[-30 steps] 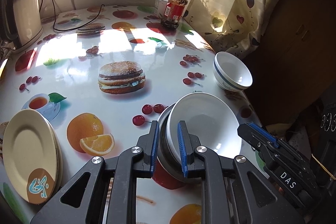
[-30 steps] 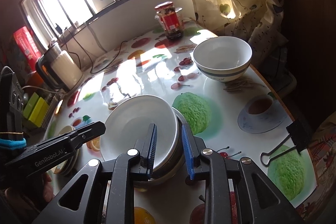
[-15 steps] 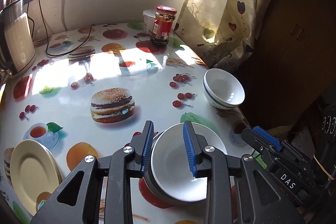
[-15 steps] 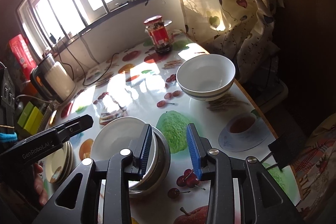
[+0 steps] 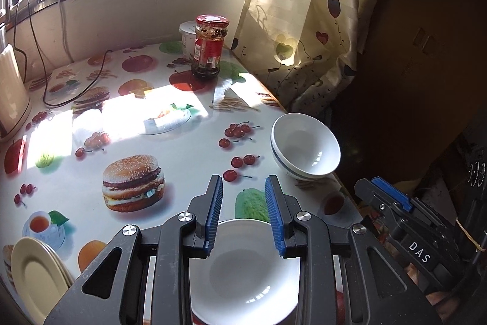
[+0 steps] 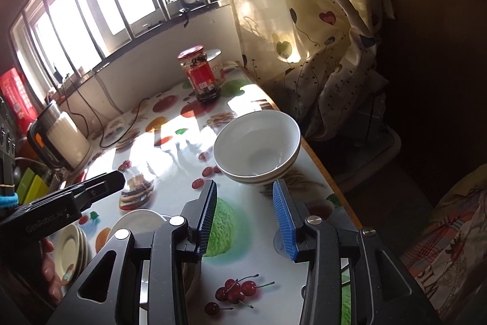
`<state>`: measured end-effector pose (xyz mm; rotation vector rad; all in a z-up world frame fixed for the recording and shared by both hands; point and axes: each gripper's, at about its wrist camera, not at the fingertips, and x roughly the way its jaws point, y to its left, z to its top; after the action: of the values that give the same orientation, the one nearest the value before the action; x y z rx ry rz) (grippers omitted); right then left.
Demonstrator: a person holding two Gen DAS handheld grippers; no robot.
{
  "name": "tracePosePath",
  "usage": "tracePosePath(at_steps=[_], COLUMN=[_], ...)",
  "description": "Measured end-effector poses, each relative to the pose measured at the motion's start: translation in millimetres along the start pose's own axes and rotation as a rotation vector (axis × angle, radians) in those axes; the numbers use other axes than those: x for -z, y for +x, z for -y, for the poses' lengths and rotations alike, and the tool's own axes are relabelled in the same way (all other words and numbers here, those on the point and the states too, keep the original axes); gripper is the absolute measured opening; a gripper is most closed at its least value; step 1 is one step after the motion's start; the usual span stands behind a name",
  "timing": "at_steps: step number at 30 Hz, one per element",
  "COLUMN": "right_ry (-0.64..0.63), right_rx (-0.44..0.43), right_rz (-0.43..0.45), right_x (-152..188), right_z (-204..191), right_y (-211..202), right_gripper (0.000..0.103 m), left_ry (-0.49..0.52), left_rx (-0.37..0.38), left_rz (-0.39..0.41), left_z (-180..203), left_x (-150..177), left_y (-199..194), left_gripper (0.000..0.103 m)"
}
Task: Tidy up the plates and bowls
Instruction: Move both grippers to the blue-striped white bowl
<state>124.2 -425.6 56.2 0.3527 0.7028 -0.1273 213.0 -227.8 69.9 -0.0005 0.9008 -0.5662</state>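
Both tongs empty. Left gripper [image 5: 243, 191] has its jaws parted wide, blue ribbed pads [image 5: 215, 212] gripping nothing; it hangs above a shallow white bowl [image 5: 243, 273], which sits mouth-up on the table [image 5: 182, 148], with a darker rim under it showing in the right wrist view. Right gripper [image 6: 245, 200] is likewise spread wide with nothing between its pads, pointed toward the deep bowl [image 6: 257, 151].

Deep bowl: round, glossy white ceramic with a grey-blue band round the outside, upright, mouth up, at the table's right edge near the curtain [image 5: 304, 20]. No long axis on either bowl; both are circular.

Cream plates [image 5: 36, 273]: a stack of flat, round, glazed plates at the near left corner, the top one carrying a brown patch with a blue mark in the right wrist view.

Table covering is slick and reflective, printed with burgers, cherries and fruit. Glass jar [image 5: 210, 46] with red lid stands upright at the far side, a white tub [image 5: 187, 34] just behind it. Kettle [image 6: 61, 136] far left, cord trailing.
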Motion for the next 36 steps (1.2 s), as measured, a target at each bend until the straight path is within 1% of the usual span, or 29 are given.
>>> tracePosePath(at_steps=[3,7,9,12,15,17,26,36], right_ry=[-0.001,0.005,0.009,0.014,0.022,0.026,0.023,0.018], right_rx=[0.011,0.027,0.033,0.045,0.052,0.056,0.071,0.077], right_rz=[0.002,0.004,0.002,0.002,-0.004,-0.007,-0.009,-0.046], right_x=[-4,-13,-17,-21,-25,-28,-36,-43], right_z=[5,14,19,27,34,37,47,56], right_y=[3,7,11,17,22,25,35,58], right_gripper=[0.039,0.039,0.039,0.039,0.039,0.039,0.039,0.039], left_ry=[0.004,0.021,0.015,0.017,0.017,0.023,0.013,0.019], left_rx=[0.013,0.003,0.018,0.007,0.019,0.01,0.02,0.019], left_rz=[-0.015,-0.01,-0.021,-0.029,-0.039,-0.039,-0.064,-0.097], left_z=[4,11,12,16,20,23,27,32], left_x=[-6,-15,-19,-23,-27,-29,-38,-45], left_y=[7,13,19,28,36,40,59,82], left_gripper=[0.03,0.03,0.03,0.03,0.03,0.03,0.03,0.03])
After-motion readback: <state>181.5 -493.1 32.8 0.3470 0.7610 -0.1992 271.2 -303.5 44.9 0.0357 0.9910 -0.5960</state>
